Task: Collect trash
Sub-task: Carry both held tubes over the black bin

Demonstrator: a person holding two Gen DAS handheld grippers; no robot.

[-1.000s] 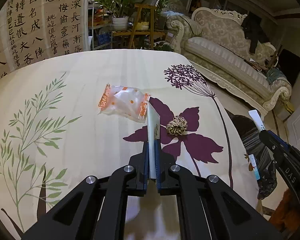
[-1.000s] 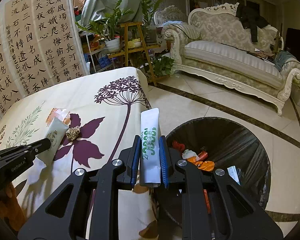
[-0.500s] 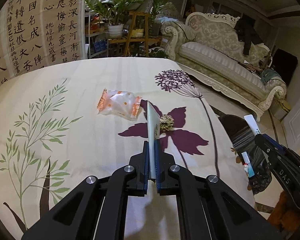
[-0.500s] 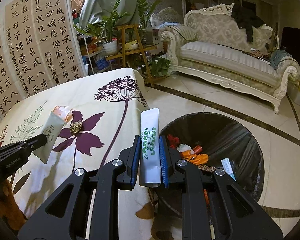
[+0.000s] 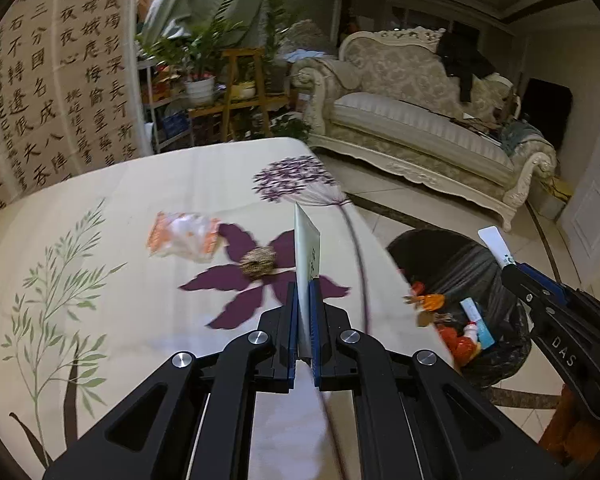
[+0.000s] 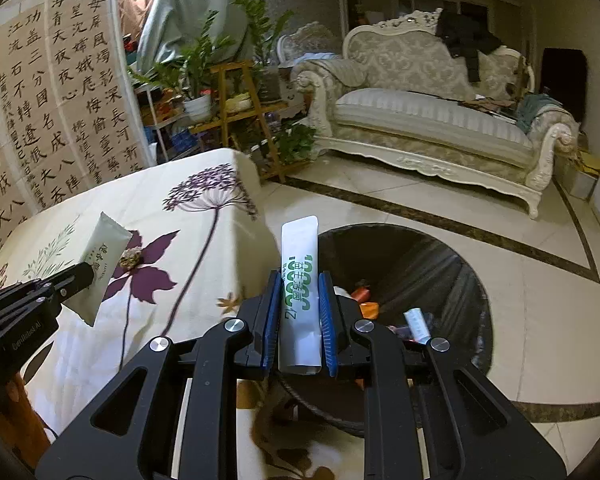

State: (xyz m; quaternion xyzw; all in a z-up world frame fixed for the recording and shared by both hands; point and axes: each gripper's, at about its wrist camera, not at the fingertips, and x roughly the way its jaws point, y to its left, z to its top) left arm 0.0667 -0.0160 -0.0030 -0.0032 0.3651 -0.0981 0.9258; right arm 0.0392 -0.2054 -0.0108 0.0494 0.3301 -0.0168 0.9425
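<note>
My left gripper is shut on a flat pale sachet, held edge-on above the flowered tablecloth; the right wrist view shows the same sachet broadside. My right gripper is shut on a white tube with green print, near the rim of the black-lined trash bin. In the left wrist view the bin sits beside the table with trash inside. On the cloth lie an orange-and-clear wrapper and a small brown crumpled ball.
An ornate cream sofa stands across the tiled floor. Potted plants on a wooden stand and a calligraphy screen lie behind the table. The table's right edge drops off next to the bin.
Both grippers have shifted right toward the bin, each still holding its item. The wrapper and brown ball now sit left of the left gripper's sachet, and more of the bin shows.
</note>
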